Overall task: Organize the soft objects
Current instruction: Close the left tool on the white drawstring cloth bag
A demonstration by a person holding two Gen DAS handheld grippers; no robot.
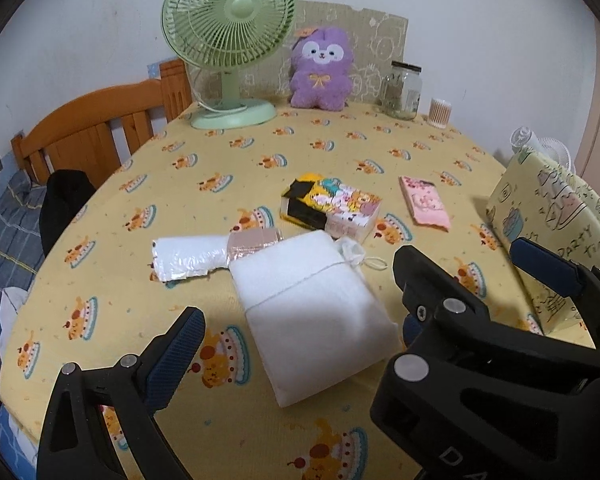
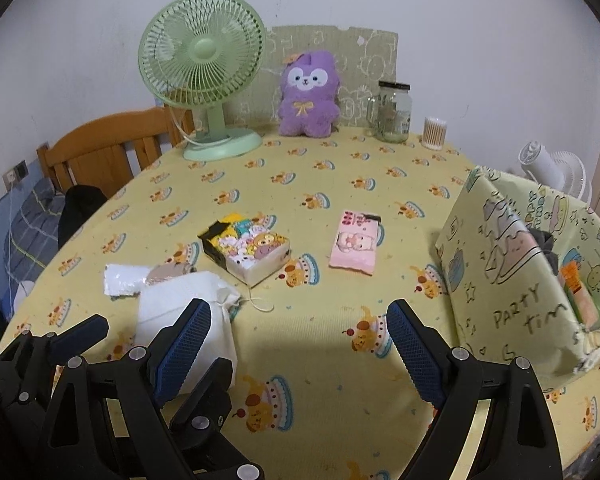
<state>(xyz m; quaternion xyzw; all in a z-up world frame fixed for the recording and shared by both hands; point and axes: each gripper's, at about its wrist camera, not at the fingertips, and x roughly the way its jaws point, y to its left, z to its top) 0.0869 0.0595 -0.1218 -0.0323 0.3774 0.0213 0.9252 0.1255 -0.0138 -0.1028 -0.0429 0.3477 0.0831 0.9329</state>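
A: Where is the white drawstring pouch [image 1: 312,312] being seen?

B: It is lying flat near the tabletop's [image 2: 300,184] front edge, left of middle. A plastic-wrapped roll [image 1: 204,254] is touching its far-left corner; the cartoon tissue pack [image 1: 332,206] is just behind it, the pink tissue pack [image 2: 354,244] further toward the right edge.

A: Tool states?

B: The left tool [image 1: 300,304] is being held wide open over the pouch, nothing gripped. The right tool [image 2: 300,344] is being held wide open over bare cloth, also empty.

A: Handling?

B: The pouch is being judged light, soft, likely to sag and fold. It should be pinched across a long side or the gathered neck, not by the cord [image 2: 260,304]. The fabric storage box [image 2: 520,276] at the right edge is being assumed as destination.
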